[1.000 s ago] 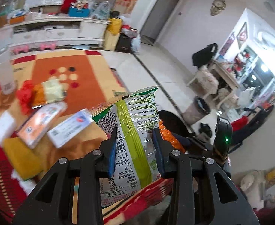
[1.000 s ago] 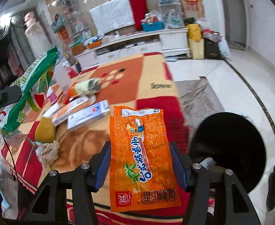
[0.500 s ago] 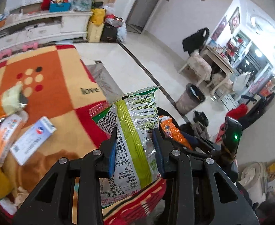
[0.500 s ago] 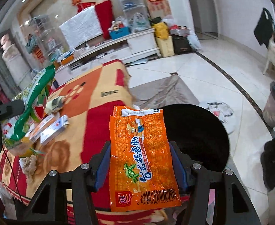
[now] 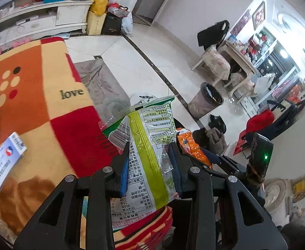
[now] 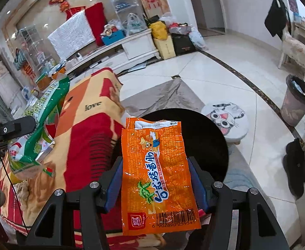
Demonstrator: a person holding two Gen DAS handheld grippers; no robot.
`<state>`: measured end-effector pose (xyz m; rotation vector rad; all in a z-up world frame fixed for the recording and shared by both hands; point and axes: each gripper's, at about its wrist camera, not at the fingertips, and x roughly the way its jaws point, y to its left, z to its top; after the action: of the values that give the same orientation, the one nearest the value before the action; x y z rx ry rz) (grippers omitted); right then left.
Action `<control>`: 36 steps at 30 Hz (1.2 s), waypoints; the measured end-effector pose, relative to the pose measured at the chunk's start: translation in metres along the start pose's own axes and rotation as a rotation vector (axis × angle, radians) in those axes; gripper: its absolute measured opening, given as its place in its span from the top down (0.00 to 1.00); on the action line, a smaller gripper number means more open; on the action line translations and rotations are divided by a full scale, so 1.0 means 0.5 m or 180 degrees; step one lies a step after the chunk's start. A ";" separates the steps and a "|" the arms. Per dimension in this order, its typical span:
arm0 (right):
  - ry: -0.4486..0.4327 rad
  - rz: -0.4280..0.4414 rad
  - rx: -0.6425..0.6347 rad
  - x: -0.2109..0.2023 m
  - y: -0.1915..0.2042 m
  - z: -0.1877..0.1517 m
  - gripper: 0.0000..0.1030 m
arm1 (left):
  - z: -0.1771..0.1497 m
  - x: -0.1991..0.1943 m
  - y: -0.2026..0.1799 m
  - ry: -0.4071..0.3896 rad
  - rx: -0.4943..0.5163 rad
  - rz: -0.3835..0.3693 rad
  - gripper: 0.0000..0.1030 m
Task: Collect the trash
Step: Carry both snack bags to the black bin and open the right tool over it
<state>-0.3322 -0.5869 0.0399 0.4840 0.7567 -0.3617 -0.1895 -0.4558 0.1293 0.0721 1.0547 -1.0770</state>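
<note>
Both wrappers in hand, bin not yet reached

The left claw pinches the green snack bag; the right claw pinches the orange sausage wrapper, both held off the blanket-covered surface. Carry step, I judge; next, reach the trash bin across the floor and spread the claws over it.

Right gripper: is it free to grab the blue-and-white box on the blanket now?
Probably not. The right gripper is shut on the orange wrapper, and the blue-and-white box lies beyond the left gripper.
</note>
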 end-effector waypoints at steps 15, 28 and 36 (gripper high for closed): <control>0.0101 -0.0175 0.0262 0.024 -0.071 0.003 0.43 | 0.024 0.120 -0.059 0.0136 0.0264 0.0028 0.69; 0.0181 -0.0259 0.0391 0.070 -0.086 0.005 0.41 | 0.007 0.183 -0.005 0.0279 0.0097 -0.0018 0.69; 0.0151 -0.0153 0.0571 0.081 -0.102 0.007 0.25 | 0.013 0.196 0.014 0.0284 -0.0031 -0.0190 0.42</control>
<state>-0.3272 -0.6369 -0.0021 0.6456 0.7864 -0.4668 -0.1736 -0.5223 0.0585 0.0820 1.1483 -1.1310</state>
